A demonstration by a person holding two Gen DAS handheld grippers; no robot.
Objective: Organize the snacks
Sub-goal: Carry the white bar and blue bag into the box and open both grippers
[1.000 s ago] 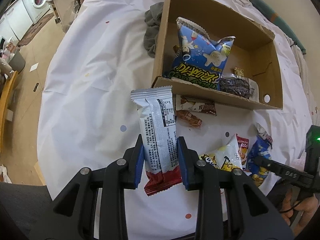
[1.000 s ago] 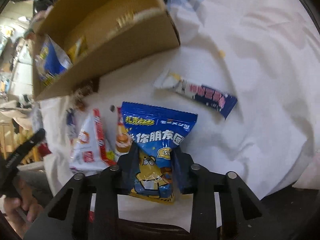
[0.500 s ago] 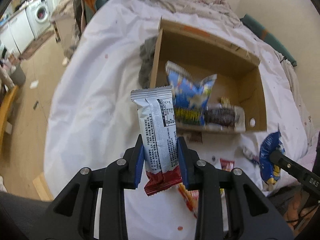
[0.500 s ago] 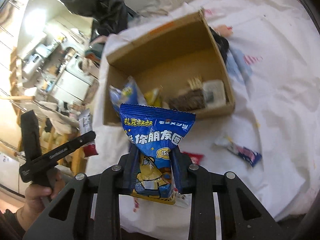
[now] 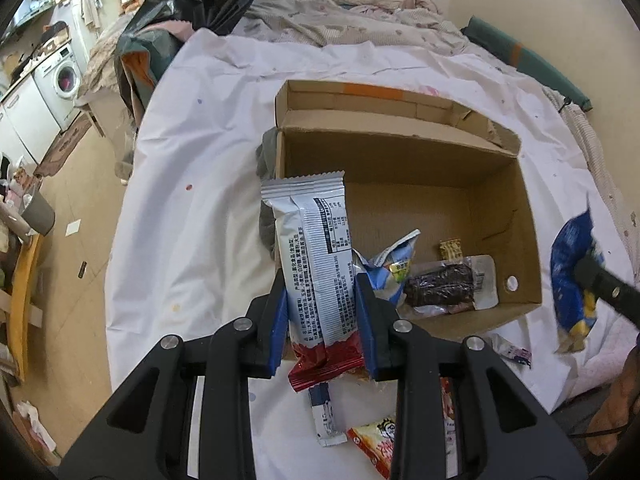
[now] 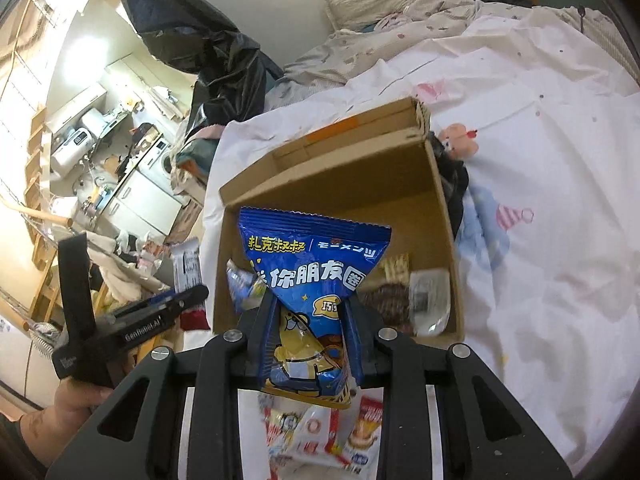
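My left gripper (image 5: 322,300) is shut on a long white snack bar wrapper with a red end (image 5: 316,248), held above the near left corner of the open cardboard box (image 5: 400,160). My right gripper (image 6: 308,320) is shut on a blue chip bag (image 6: 316,264), held above the box's near wall (image 6: 460,280). In the box lie a blue-white bag (image 5: 394,264), a dark snack in clear wrap (image 5: 440,288) and a small yellow packet (image 5: 451,249). The right gripper with its blue bag also shows in the left wrist view (image 5: 572,276).
The box sits on a white sheet (image 5: 192,220). Loose snack packets lie on the sheet in front of the box (image 5: 324,412) (image 6: 320,432). A grey cloth (image 5: 266,160) lies by the box's left wall. Bedding and a black bag are behind; floor drops off left.
Both grippers have risen with their snacks and moved toward the box; the view now looks down into the box from higher up.
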